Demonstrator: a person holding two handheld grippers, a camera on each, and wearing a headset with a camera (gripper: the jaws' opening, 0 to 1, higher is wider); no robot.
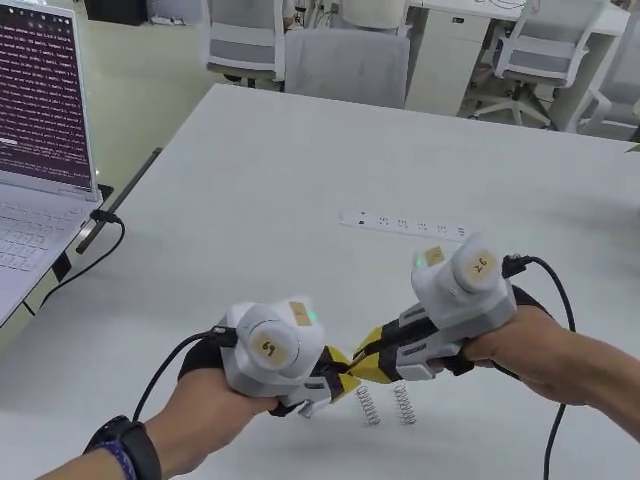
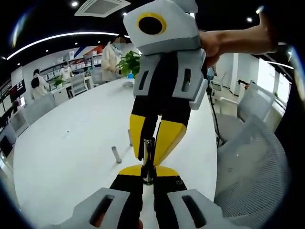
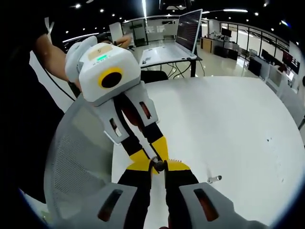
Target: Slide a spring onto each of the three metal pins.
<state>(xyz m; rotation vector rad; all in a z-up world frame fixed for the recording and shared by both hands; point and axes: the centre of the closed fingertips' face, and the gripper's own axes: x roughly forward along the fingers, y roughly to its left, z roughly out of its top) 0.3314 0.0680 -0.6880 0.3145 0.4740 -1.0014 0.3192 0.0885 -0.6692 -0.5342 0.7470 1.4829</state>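
The pin [image 2: 148, 160] hangs just above the near part of the desk [image 1: 300, 180], pinched at one end by my left hand-held gripper [image 2: 147, 172] and at the other by my right hand-held gripper [image 3: 158, 167], tip to tip. Two springs [image 1: 404, 402] lie just below them, and a laptop [image 1: 40, 120] stands far left.

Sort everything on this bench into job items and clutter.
Job: left gripper, right gripper, metal pin between their tips, loose pin, spring, second spring.
Lying about: laptop, power strip, office chairs beyond the bench.
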